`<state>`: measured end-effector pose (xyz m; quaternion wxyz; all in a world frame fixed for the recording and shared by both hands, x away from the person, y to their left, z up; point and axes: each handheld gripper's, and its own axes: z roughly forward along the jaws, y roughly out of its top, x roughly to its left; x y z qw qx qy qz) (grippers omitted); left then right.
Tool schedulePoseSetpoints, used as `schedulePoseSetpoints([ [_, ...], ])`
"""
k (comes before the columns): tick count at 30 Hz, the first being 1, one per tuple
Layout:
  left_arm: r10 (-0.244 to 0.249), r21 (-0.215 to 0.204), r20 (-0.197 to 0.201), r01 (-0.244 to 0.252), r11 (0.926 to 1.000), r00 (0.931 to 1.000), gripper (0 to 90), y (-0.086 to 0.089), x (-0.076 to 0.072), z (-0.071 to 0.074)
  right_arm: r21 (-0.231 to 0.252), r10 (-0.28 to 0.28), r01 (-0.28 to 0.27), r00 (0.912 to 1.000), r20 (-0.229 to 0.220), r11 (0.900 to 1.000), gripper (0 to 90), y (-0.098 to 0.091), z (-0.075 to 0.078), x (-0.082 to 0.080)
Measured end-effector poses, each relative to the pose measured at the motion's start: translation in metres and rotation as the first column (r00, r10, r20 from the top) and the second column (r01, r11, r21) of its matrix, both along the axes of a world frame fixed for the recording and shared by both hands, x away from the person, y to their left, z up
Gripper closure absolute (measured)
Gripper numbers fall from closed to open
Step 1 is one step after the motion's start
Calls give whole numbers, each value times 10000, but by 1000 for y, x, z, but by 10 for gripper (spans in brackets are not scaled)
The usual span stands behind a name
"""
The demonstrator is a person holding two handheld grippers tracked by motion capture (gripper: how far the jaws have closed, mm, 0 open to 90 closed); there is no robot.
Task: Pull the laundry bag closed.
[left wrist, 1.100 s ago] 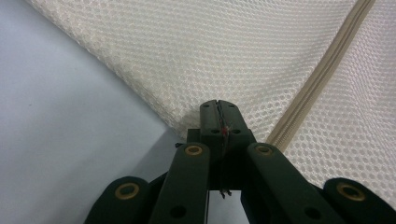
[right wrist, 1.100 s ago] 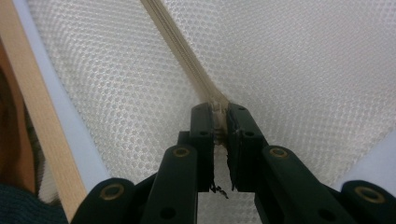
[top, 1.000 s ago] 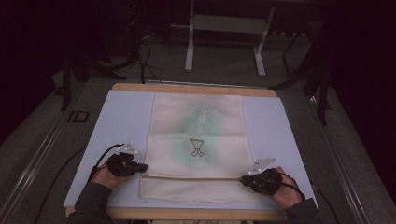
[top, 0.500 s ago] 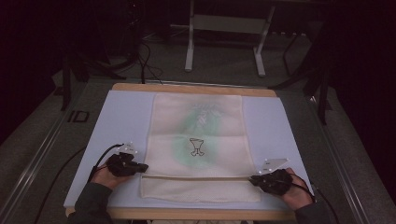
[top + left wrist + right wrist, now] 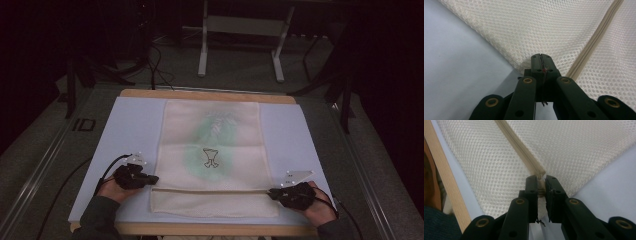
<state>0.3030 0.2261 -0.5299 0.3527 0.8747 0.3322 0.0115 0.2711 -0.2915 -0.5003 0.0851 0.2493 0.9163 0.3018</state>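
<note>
While the mesh bag (image 5: 214, 160) lay flat on the pale blue mat (image 5: 130, 125), the scene was recorded thus:
Mesh bag: spread along the mat's middle, a green shape and a small dark clip-like outline seen through it.
Zipper (image 5: 210, 190): run across the bag's near end.
Left gripper (image 5: 541, 61): jaws pressed together on the bag's left edge, beside the zipper's end.
Right gripper (image 5: 541, 182): jaws just eased apart slightly, the zipper's pale end piece (image 5: 540, 178) kept between them.
Table edge (image 5: 446, 175): wooden, bordering the mat.
</note>
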Motion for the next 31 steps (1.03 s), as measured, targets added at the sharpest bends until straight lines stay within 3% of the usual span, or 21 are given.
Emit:
schedulePoseSetpoints([
  [4,-44,172,132,42,9998,9999,897,-2,-1,1,264,-183,184,9998,-37,9995,743,-3,0,1],
  [12,-123,-131,108,124,9998,9999,875,1,-1,-1,880,-468,455,9988,125,9951,631,-9,0,2],
  [19,-183,-179,180,186,9997,9997,854,2,-2,0,1301,-1282,1243,9915,217,9837,614,-24,-4,7],
  [23,-147,-338,334,158,9993,9993,848,3,-3,2,1517,-1899,1834,9814,295,9713,608,-34,-7,10],
  [27,160,-472,540,-135,9988,9984,839,8,-2,4,1797,-2630,2514,9638,433,9510,594,-44,-10,12],
  [29,524,-472,724,-491,9977,9960,816,11,-2,5,1960,-2974,2831,9536,475,9389,586,-49,-12,13],
  [31,1112,-429,975,-1075,9933,9890,777,15,-1,5,2032,-3322,3149,9415,570,9271,568,-52,-12,14],
])
